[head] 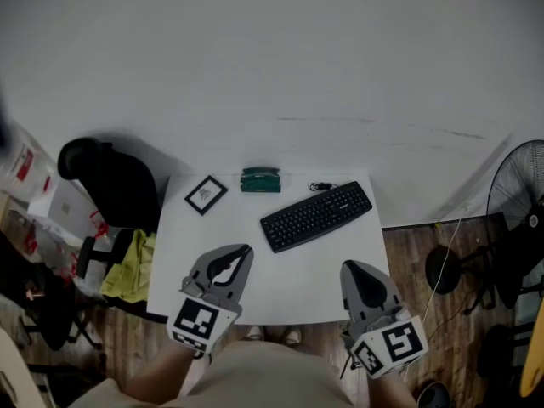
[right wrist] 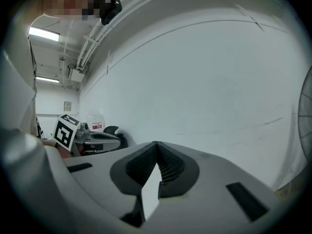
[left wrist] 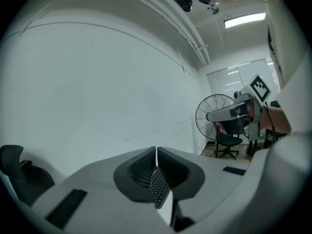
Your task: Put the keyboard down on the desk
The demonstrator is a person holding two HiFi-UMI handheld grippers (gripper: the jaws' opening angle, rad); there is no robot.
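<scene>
Only overhead, whole keyboard [head: 316,216] on desk [head: 285,280].

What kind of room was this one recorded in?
Probably an office or workroom. A white desk against a bare wall holds a black keyboard, a black office chair stands at its left, and a standing fan at its right.

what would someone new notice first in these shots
A black computer keyboard lies slanted on the white rectangular desk, near its far right corner. Closer in, the grey left claw and right claw hover shut and empty above the desk's near edge.
</scene>
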